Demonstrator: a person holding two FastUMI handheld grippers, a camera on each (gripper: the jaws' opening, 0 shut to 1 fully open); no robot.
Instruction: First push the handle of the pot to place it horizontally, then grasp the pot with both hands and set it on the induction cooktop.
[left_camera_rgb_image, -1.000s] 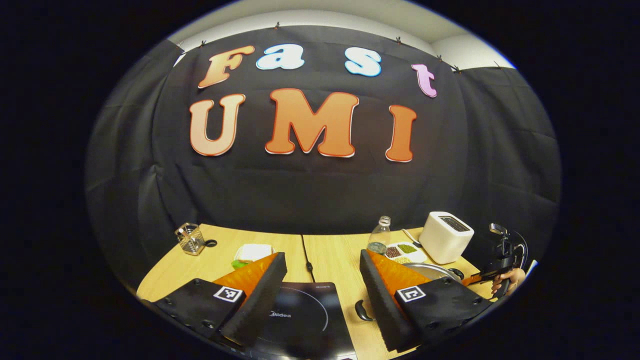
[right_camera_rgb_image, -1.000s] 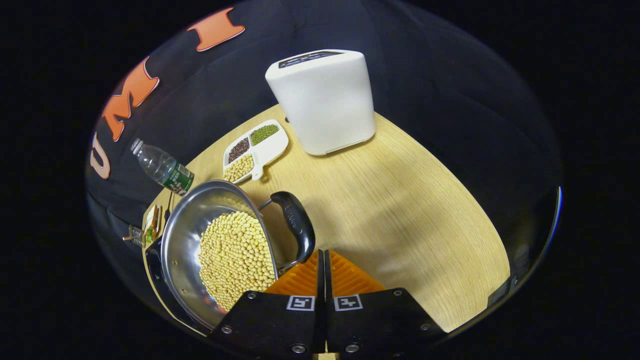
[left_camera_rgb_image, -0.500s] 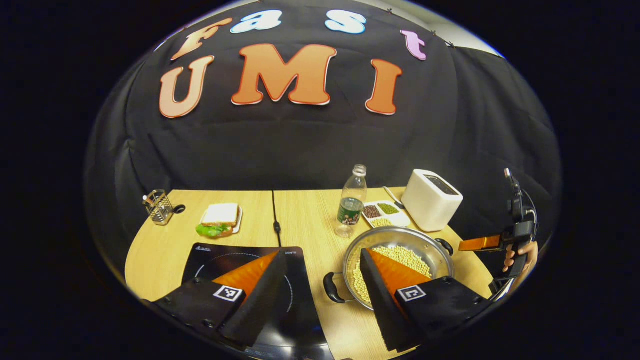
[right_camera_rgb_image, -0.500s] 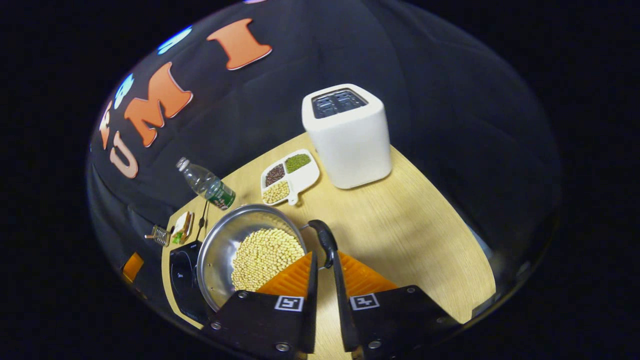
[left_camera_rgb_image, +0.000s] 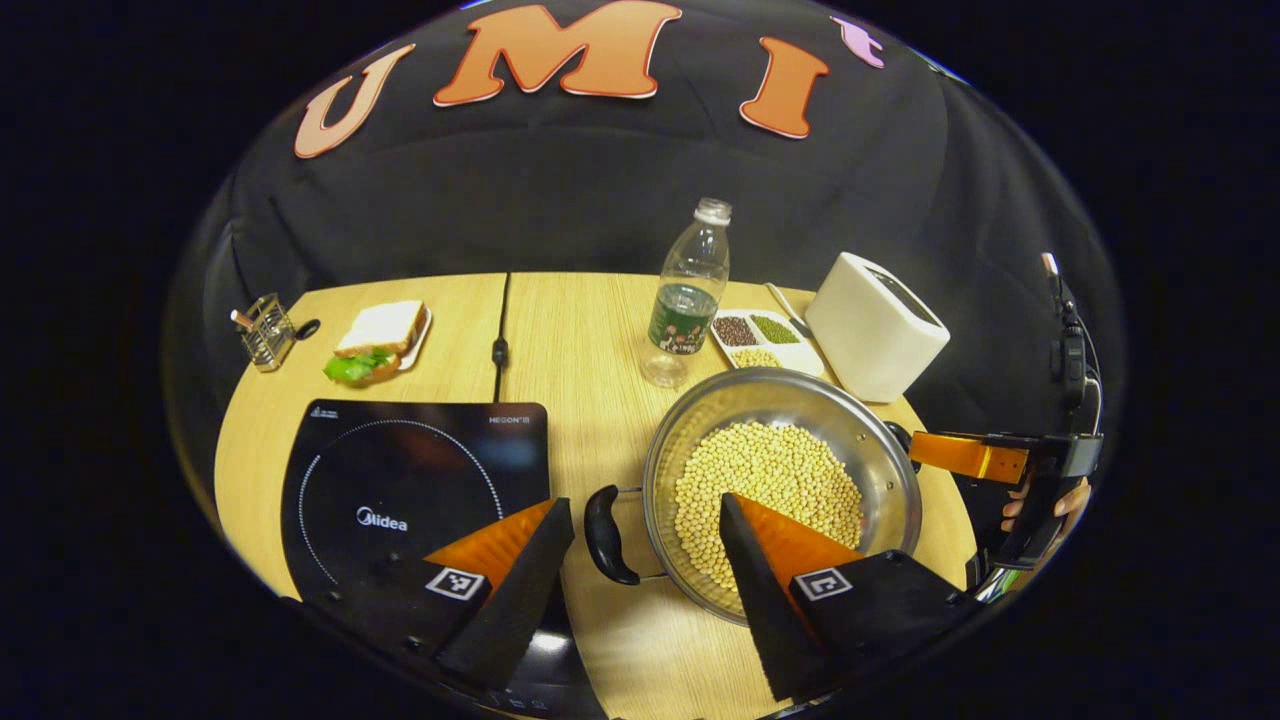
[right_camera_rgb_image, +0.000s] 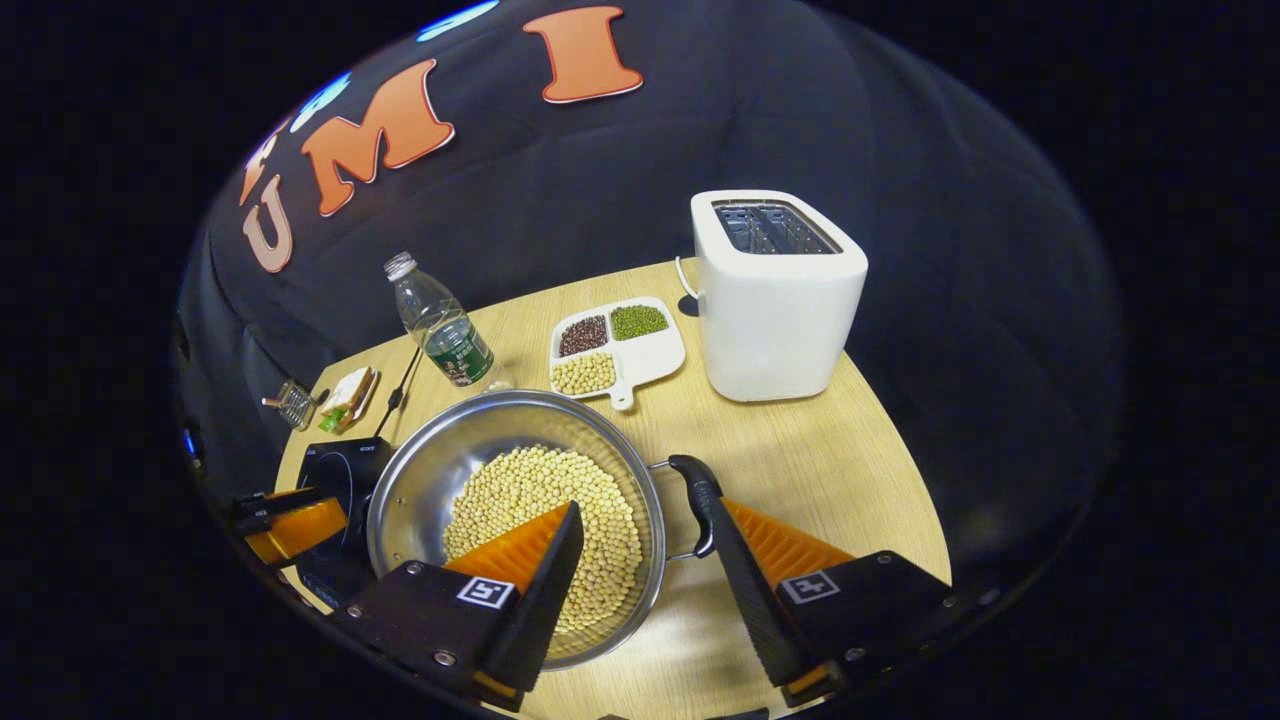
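Observation:
A steel pot (left_camera_rgb_image: 722, 402) full of soybeans stands on the wooden table, right of the black induction cooktop (left_camera_rgb_image: 400, 480). My left gripper (left_camera_rgb_image: 640, 575) is open and hovers over the pot's black left handle (left_camera_rgb_image: 603, 522), one finger above the cooktop's corner, the other above the beans. In the right gripper view, the pot (right_camera_rgb_image: 455, 440) lies low and left with its black right handle (right_camera_rgb_image: 697, 500) level. My right gripper (right_camera_rgb_image: 648, 572) is open, straddling that handle and the pot's rim. A hand (left_camera_rgb_image: 1040, 505) holds the right gripper (left_camera_rgb_image: 968, 457) at the pot's far side. The left gripper (right_camera_rgb_image: 292, 522) shows beyond the pot.
Behind the pot stand a water bottle (left_camera_rgb_image: 688, 300), a divided dish of beans (left_camera_rgb_image: 762, 338) and a white toaster (left_camera_rgb_image: 872, 325). A sandwich plate (left_camera_rgb_image: 375, 335) and a wire holder (left_camera_rgb_image: 262, 330) sit at the back left. A black cable (left_camera_rgb_image: 499, 335) runs to the cooktop.
My right gripper has opened from shut and now straddles the right handle. Both views have tilted down over the pot, and my left gripper has come over the left handle.

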